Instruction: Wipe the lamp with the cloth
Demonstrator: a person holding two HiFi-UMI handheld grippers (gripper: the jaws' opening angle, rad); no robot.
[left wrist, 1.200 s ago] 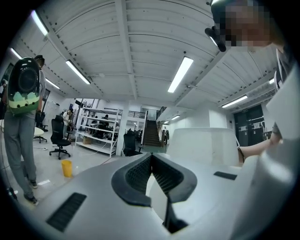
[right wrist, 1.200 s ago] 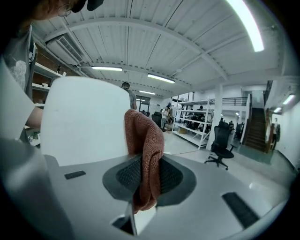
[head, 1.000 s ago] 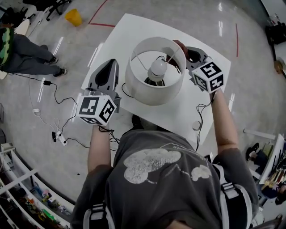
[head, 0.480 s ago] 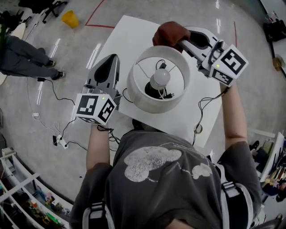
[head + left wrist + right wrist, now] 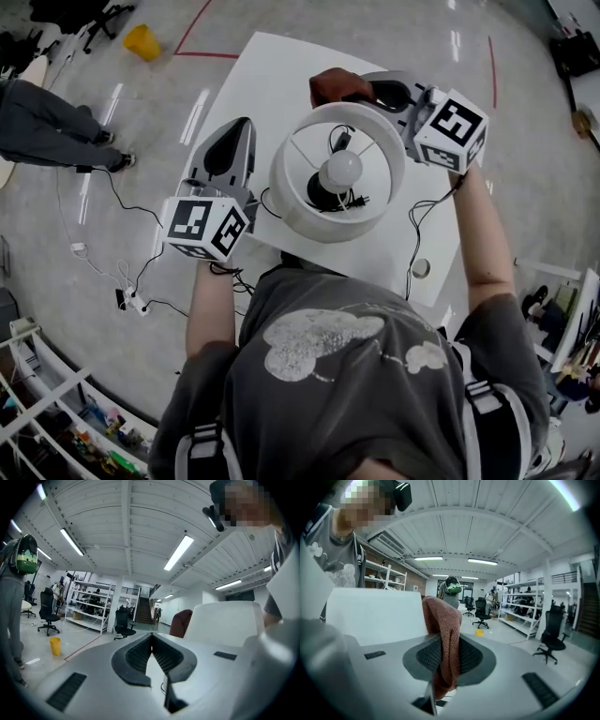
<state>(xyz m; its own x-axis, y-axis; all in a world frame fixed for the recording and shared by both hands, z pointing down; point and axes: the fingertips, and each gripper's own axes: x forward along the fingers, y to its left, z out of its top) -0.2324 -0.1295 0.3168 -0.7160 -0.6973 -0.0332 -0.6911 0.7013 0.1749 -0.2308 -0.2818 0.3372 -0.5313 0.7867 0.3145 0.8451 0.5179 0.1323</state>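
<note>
Closest to you, your left tool [image 5: 238,127] is held low over the near-left edge of the white table [image 5: 272,70], its marker cube [image 5: 206,228] turned up toward your head. In the left gripper view that tool [image 5: 151,635] has its ribbed pads meeting at the tips, so it is closed with nothing between them. Just to its right stands the lamp [image 5: 292,202], a white drum shade open at the top, with the round bulb [image 5: 342,171] and the dark base showing inside it. A black cord [image 5: 417,225] trails across the table on your right side of the shade. Your right arm reaches past the shade, and the right tool [image 5: 364,91] sits at the shade's far rim, its own cube [image 5: 450,128] just beside the shade's right edge. That tool is clamped on the reddish-brown cloth [image 5: 336,84], which is bunched at the far rim. The right gripper view shows the same cloth [image 5: 443,634] pinched between the ribbed pads of the tool [image 5: 445,646], hanging down below them and rising above, with the shade's white wall [image 5: 375,616] just to its left. Whether the cloth presses on the shade cannot be told. Beyond the table, on the glossy floor, lie a red tape line [image 5: 202,52], a yellow bin [image 5: 142,40] and, far left, another person's legs [image 5: 47,127].
</note>
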